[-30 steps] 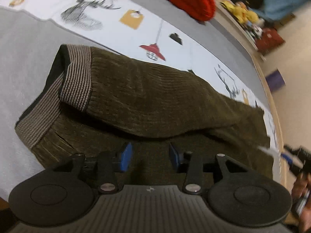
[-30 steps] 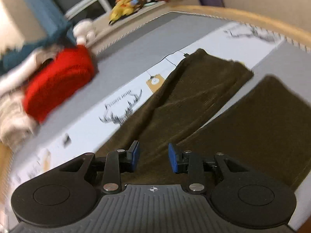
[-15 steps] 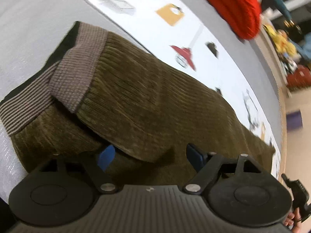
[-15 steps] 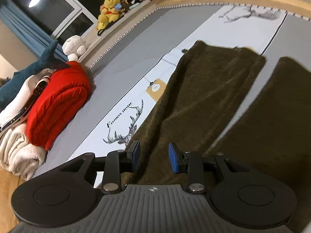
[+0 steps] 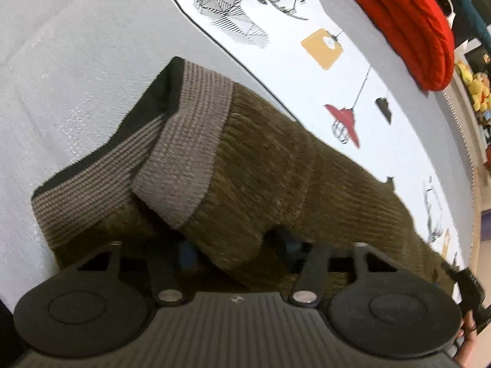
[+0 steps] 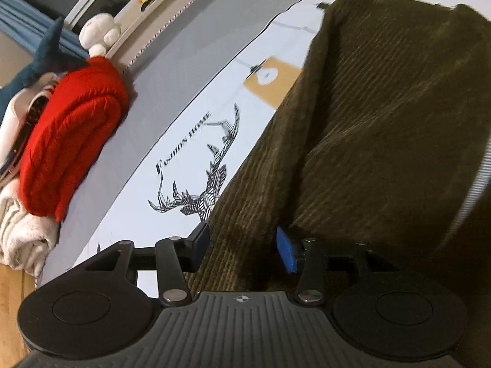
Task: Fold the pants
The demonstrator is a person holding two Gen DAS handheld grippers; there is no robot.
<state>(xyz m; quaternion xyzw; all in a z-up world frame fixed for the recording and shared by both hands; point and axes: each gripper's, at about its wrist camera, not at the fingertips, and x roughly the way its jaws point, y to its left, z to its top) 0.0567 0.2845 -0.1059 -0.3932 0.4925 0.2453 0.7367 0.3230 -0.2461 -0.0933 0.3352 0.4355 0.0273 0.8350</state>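
Note:
Olive corduroy pants (image 5: pixel 276 165) with a grey ribbed waistband (image 5: pixel 190 153) lie on a grey and white printed bed cover. In the left wrist view one half lies folded over the other near the waist. My left gripper (image 5: pixel 236 248) is open, with the folded edge of the pants between its jaws; the fabric partly hides the fingertips. In the right wrist view the pants (image 6: pixel 383 116) stretch away along a leg. My right gripper (image 6: pixel 244 245) is open, low over the leg's edge, with fabric between its jaws.
A folded red knit (image 6: pixel 70 141) sits on a pile of white clothes (image 6: pixel 21 230) at the bed's far side; it also shows in the left wrist view (image 5: pixel 408 21). Plush toys (image 6: pixel 98 35) line the shelf beyond. A wooden bed edge (image 5: pixel 475 239) runs at right.
Both grippers have opened wider and moved down and forward onto the pants. The left one now has the folded edge between its jaws; the right one straddles the leg's edge.

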